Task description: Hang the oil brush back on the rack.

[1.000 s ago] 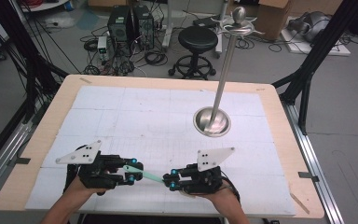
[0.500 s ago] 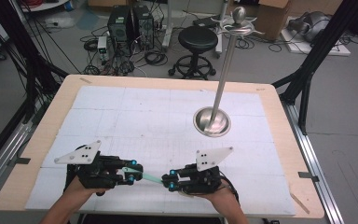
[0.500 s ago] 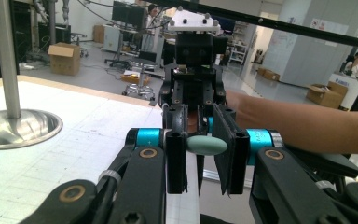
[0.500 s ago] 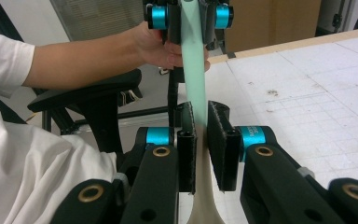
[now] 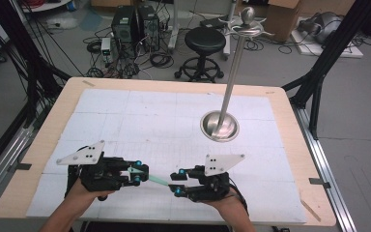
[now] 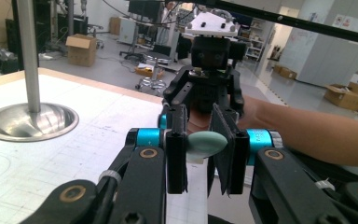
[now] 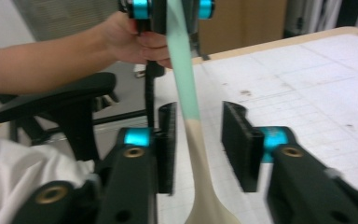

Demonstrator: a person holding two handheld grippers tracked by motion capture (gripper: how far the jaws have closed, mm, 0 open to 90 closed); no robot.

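A slim utensil (image 5: 157,180) with a mint-green handle and a cream end spans the gap between my two grippers near the table's front edge. My left gripper (image 5: 137,174) is shut on the green handle tip (image 6: 207,142), and both pads (image 6: 176,154) touch it. My right gripper (image 5: 176,182) faces it from the right. In the right gripper view, the jaws of my right gripper (image 7: 198,135) have just been opening. They stand apart, the utensil (image 7: 184,74) runs between them, and the right pad (image 7: 235,140) is clear of it.
A tall metal stand with a round dished base (image 5: 219,125) rises at the table's right centre, also seen as base and pole (image 6: 28,122). The wooden table rim (image 5: 38,145) frames a white gridded mat. A stool (image 5: 206,43) and cables lie beyond the far edge.
The right gripper's jaws stand wider apart around the utensil than before. Both hands and the utensil stay where they were.
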